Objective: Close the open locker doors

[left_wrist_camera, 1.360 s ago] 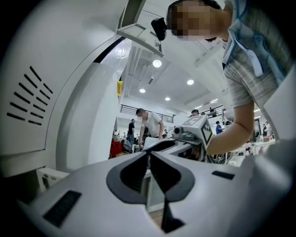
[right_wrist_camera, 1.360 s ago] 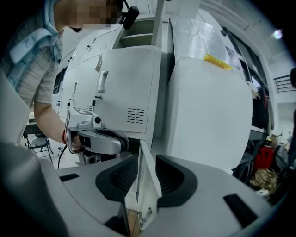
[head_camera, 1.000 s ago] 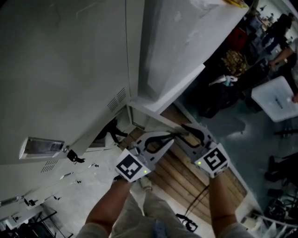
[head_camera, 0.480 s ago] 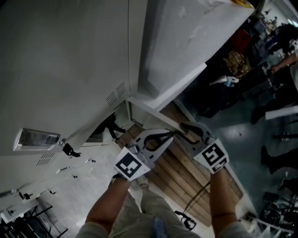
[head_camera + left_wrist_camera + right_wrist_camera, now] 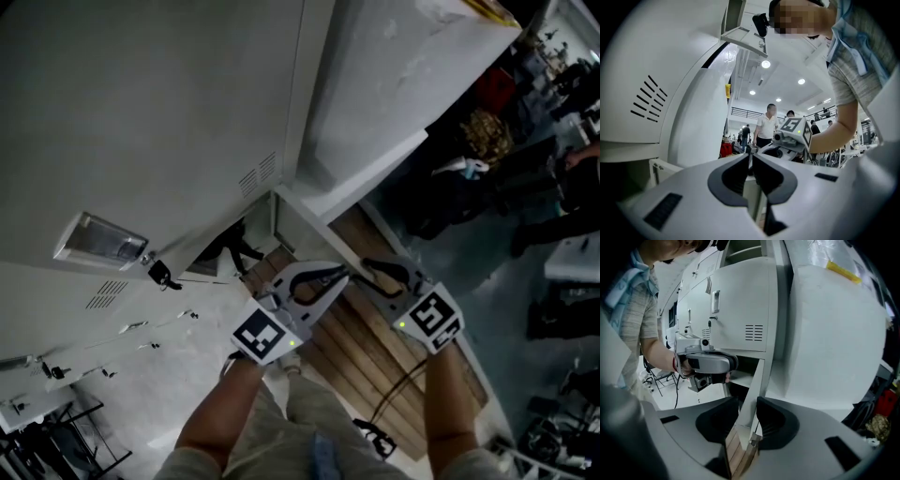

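Since a second ago the closed locker front above, with its vent slots [image 5: 259, 178] and handle plate [image 5: 101, 240], has slid right and upward in the head view. Both grippers have kept nearly the same spot and the same pose, tips pointed at each other.

The left gripper [image 5: 339, 274] has its jaws drawn together. Their tips meet, leaving only the oval hollow behind them, and its own view shows nothing caught there. Just beyond its tips stands the other gripper's marker cube. It looks parked as a blunt pusher or a steadying partner, not as a holder.

The open locker door [image 5: 758, 373], a lower one, hangs out from the cabinet below the vent slots. Its thin free edge runs straight down through the gap of the right gripper's jaws. The dark locker mouth lies to the left of those jaws, and wooden floor slats [image 5: 736, 453] show beneath their tips.

The right gripper [image 5: 367, 266] has its jaws parted by about the thickness of that edge, one on each face. They seem to pinch it, though a dark sliver on the left side leaves the firmness unsure. Taking the door at its free edge, far from the hinge, probably gives an easy swing towards the opening. The door is not yet shut.
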A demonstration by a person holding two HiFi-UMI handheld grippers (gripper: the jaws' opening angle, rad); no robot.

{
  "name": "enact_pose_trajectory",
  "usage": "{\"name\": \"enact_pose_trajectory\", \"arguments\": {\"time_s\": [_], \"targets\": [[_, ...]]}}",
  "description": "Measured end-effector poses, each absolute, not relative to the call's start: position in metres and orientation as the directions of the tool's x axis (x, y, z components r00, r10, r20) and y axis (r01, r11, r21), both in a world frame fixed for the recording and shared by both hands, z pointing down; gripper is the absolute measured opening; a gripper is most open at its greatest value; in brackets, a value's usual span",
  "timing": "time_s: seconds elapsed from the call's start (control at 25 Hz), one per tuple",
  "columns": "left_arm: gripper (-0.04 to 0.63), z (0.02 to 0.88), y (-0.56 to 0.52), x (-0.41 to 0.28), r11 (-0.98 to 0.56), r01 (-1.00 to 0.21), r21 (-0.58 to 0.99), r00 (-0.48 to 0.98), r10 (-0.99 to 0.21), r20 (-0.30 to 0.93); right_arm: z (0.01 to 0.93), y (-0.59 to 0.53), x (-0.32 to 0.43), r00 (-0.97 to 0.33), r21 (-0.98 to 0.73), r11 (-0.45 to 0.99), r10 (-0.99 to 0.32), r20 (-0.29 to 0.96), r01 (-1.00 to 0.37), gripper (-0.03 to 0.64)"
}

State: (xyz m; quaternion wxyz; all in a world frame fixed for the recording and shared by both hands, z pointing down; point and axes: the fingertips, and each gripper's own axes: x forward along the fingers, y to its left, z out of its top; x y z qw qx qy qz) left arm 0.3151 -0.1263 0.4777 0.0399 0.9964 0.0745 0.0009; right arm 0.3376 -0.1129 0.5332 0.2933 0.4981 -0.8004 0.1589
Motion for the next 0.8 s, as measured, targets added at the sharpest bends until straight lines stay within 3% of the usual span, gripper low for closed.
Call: {"name": "enact_pose_trajectory", "arguments": {"time_s": [0.8], "targets": [[0.008,0.47,-0.133,0.219,-0.998,0.006,0.067,1.0,0.007,0.025,0.536,-0.112,0.257,-0.486,-0.198,0.447,-0.748,0.452,-0.872,0.123]]}}
